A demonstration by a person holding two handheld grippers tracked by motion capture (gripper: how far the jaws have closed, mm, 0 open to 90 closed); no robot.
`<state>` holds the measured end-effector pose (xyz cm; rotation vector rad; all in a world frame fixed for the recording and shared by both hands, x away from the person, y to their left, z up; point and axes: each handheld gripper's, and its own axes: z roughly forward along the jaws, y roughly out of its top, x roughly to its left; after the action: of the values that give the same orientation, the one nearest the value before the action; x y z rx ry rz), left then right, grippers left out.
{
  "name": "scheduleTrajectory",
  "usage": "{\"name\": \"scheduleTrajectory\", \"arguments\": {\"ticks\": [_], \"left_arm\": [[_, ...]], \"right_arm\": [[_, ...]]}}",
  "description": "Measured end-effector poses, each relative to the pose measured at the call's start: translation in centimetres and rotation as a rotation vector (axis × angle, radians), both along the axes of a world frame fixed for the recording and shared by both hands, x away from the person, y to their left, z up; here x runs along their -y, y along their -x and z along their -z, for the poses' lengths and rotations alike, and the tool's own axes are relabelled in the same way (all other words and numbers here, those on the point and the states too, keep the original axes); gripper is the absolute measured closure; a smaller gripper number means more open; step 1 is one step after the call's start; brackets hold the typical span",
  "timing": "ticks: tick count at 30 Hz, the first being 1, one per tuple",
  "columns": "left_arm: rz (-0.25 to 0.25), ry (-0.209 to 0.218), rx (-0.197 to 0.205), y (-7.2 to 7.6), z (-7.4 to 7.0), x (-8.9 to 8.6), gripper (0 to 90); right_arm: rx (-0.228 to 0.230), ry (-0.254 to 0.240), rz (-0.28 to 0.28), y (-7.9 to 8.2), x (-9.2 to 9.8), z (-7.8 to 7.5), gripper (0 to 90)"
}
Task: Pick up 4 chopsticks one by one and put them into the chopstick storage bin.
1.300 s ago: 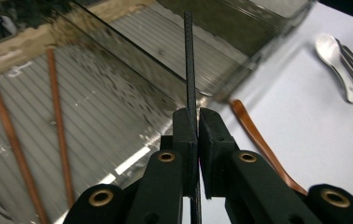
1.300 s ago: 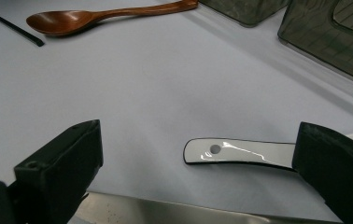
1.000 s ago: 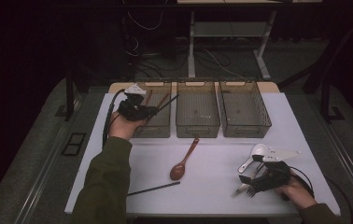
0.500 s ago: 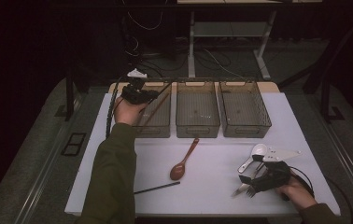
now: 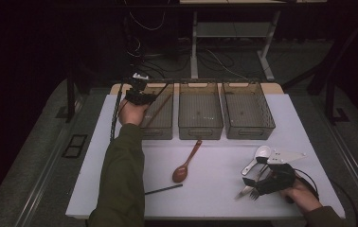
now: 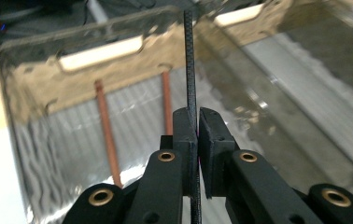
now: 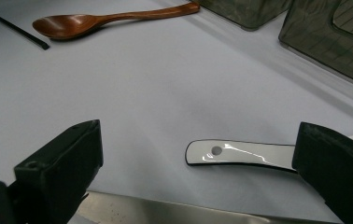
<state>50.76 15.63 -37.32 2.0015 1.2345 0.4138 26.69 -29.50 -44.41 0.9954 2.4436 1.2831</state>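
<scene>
Black chopstick (image 6: 189, 60) pinched between jaws of left gripper (image 6: 198, 140), jaws nearly closed on it; stick runs straight up centre of left gripper view, over leftmost bin (image 5: 160, 124). Two reddish-brown sticks (image 6: 107, 135) lie inside that bin. High view: left gripper (image 5: 140, 94) upper left, above bin's far end. Right gripper (image 5: 262, 182) lower right on table (image 5: 224, 198), jaws wide apart, gripping nothing; white spoon handle (image 7: 240, 154) lies between them. Wooden spoon (image 5: 186, 163) and second black chopstick (image 5: 164, 189) centre of table.

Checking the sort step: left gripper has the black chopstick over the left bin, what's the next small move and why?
Probably lower a little and open the jaws. The left gripper is shut on the black chopstick, over the left bin where two brown chopsticks already lie, so it should drop in beside them.
</scene>
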Motion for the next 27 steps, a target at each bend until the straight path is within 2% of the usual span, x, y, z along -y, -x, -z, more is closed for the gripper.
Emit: {"name": "scheduleTrajectory", "arguments": {"ticks": [1, 2, 7, 9, 12, 14, 17, 21, 27], "left_arm": [[-0.017, -0.005, -0.009, -0.1, 0.1, 0.0, 79.7], [-0.027, -0.007, -0.009, -0.1, 0.2, 0.0, 70.4], [-0.003, 0.0, -0.003, 0.3, -0.1, 0.0, 57.8], [0.017, 0.013, 0.009, 0.6, -0.3, 0.0, 55.1], [0.054, 0.027, 0.004, 1.2, -0.6, 0.1, 50.4], [0.089, 0.002, 0.004, 1.7, -0.9, 0.2, 47.9], [0.127, 0.025, 0.023, 2.9, -1.1, 0.3, 45.6], [0.19, 0.016, 0.03, 4.7, -1.1, 0.3, 42.6], [0.257, 0.043, 0.048, 7.7, -0.9, 0.2, 38.7]], "right_arm": [[0.0, 0.002, -0.001, 0.0, 0.0, 0.0, 1.8], [0.0, 0.004, -0.002, 0.0, 0.0, 0.0, 1.8], [0.0, 0.003, -0.001, 0.0, 0.0, 0.0, 1.8], [0.001, 0.005, -0.002, 0.0, 0.0, 0.0, 1.8], [0.002, 0.007, -0.002, 0.0, -0.1, 0.0, 1.8], [0.001, 0.007, 0.0, 0.0, -0.1, 0.0, 1.8], [0.001, 0.007, 0.001, 0.0, -0.1, 0.0, 1.8], [0.002, 0.008, 0.0, 0.0, -0.1, 0.0, 1.8], [0.002, 0.008, 0.002, 0.0, -0.1, 0.0, 1.8]]}}
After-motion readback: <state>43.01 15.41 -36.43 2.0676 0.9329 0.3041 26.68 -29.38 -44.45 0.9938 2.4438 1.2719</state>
